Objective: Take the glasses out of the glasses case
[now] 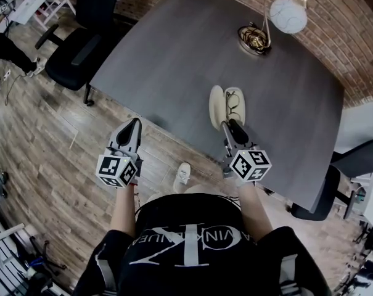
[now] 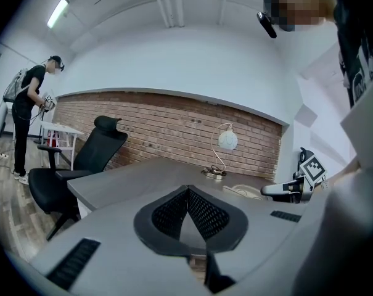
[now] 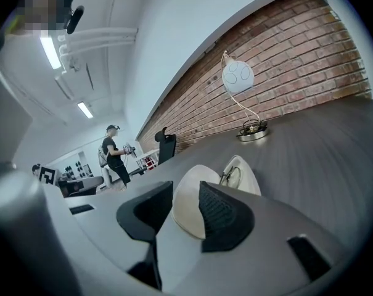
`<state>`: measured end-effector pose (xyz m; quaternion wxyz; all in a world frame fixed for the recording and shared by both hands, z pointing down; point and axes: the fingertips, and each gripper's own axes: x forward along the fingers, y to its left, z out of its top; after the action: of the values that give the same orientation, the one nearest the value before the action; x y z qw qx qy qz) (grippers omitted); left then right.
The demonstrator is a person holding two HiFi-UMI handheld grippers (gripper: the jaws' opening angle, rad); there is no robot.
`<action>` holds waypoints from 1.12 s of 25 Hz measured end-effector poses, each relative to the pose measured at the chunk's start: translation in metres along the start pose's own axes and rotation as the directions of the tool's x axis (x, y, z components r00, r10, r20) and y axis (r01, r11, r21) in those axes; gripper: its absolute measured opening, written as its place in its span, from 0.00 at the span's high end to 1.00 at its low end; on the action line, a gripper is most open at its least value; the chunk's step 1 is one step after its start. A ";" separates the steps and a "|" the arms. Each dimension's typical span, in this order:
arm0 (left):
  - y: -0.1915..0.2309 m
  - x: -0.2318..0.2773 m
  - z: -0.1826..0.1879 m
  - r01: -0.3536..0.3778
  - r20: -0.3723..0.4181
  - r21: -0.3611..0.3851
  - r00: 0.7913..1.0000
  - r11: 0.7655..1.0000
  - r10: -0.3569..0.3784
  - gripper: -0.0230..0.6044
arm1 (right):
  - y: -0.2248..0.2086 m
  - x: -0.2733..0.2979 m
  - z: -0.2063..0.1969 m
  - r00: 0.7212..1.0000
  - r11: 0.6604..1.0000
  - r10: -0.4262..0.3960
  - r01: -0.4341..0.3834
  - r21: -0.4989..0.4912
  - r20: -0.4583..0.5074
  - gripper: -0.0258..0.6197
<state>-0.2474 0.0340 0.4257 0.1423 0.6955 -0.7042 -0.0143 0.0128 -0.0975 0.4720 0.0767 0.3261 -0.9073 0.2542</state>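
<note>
An open cream glasses case [image 1: 218, 106] lies on the dark grey table [image 1: 174, 60], near its front edge. The glasses [image 1: 233, 102] rest in its right half, their lenses showing in the right gripper view [image 3: 230, 176]. My right gripper [image 1: 234, 127] hovers just in front of the case, open, and the case's lid [image 3: 189, 208] shows between its fingers [image 3: 222, 211] with nothing held. Off the table's front left edge, my left gripper [image 1: 133, 127] hangs above the floor, shut and empty, its tips [image 2: 187, 193] meeting. The left gripper view also catches the case [image 2: 241, 191] and the right gripper [image 2: 285, 190].
A desk lamp with a white globe [image 1: 288, 14] and a round base [image 1: 254, 39] stands at the table's far side. One black office chair [image 1: 81, 48] is at the left, another [image 1: 359, 165] at the right. A person [image 2: 31, 113] stands far off by a white table. A brick wall [image 2: 174, 128] lies behind.
</note>
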 end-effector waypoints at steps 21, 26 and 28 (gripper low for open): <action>-0.038 0.116 0.015 0.310 -0.095 0.032 0.947 0.950 -0.306 0.94 | -0.022 0.002 0.006 0.981 0.978 -0.196 0.195 0.080 0.002 0.78; -0.043 0.142 0.020 0.390 -0.116 0.042 0.916 0.920 -0.384 0.94 | -0.023 0.007 0.006 0.967 0.964 -0.255 0.254 0.079 -0.001 0.78; -0.045 0.150 0.021 0.418 -0.122 0.044 0.904 0.907 -0.410 0.94 | -0.022 0.008 0.006 0.962 0.958 -0.274 0.273 0.082 -0.003 0.78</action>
<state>-0.2064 -0.1184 0.4231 0.1505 0.8334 -0.5315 0.0183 0.0210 -0.1191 0.4783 0.0939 0.4524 -0.8426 0.2766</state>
